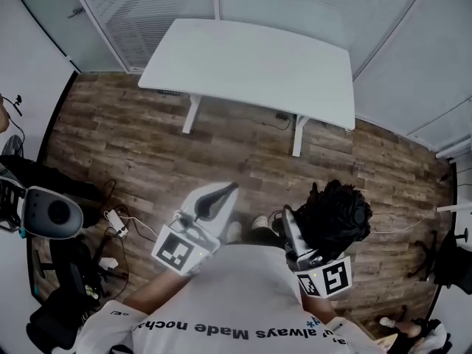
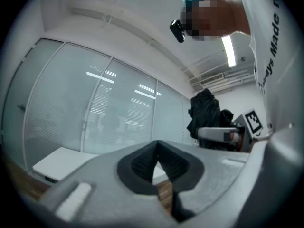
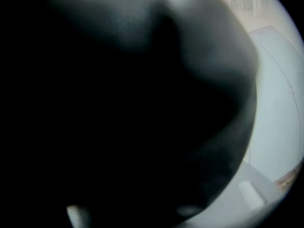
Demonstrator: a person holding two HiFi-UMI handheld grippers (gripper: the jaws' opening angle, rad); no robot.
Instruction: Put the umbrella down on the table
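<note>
The black folded umbrella is a crumpled dark bundle held in front of the person, over the wood floor. My right gripper is shut on it. One grey jaw shows at its left side, the other is hidden by the fabric. In the right gripper view the umbrella fills nearly the whole picture. My left gripper is held beside it, shut and empty, its pads meeting at the tip. The white table stands ahead with nothing on it, about a step away. From the left gripper view, the umbrella hangs at the right.
Glass partition walls run behind the table. An office chair and a power strip with cables lie on the floor at the left. A dark chair base sits at the right edge.
</note>
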